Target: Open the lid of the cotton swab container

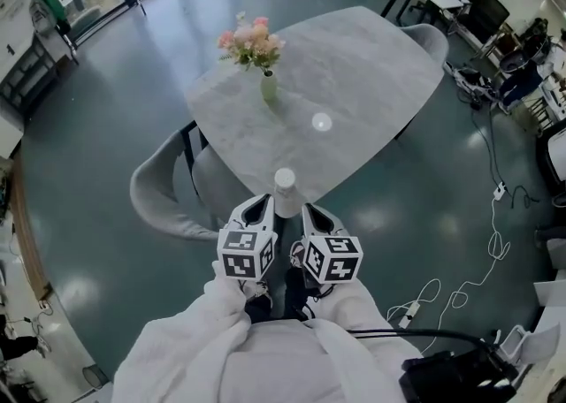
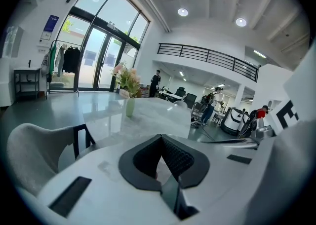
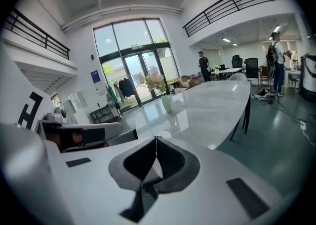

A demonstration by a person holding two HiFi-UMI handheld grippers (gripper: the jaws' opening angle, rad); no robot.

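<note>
Head view puts the cotton swab container [image 1: 284, 186] at the table's [image 1: 371, 65] near edge, just ahead of my left gripper [image 1: 263, 202] and right gripper [image 1: 309, 210]. Both are closed and empty. I'd open one, clamp the body low, then lift the lid.

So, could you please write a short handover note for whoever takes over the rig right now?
Left gripper: shut, empty.
Right gripper: shut, empty.
Cotton swab container: upright at the near edge of the table, just ahead of both grippers and between them; its lid looks to be on.
Done: nothing yet.
Left: probably steady the container with one gripper and open the lid with the other.
</note>
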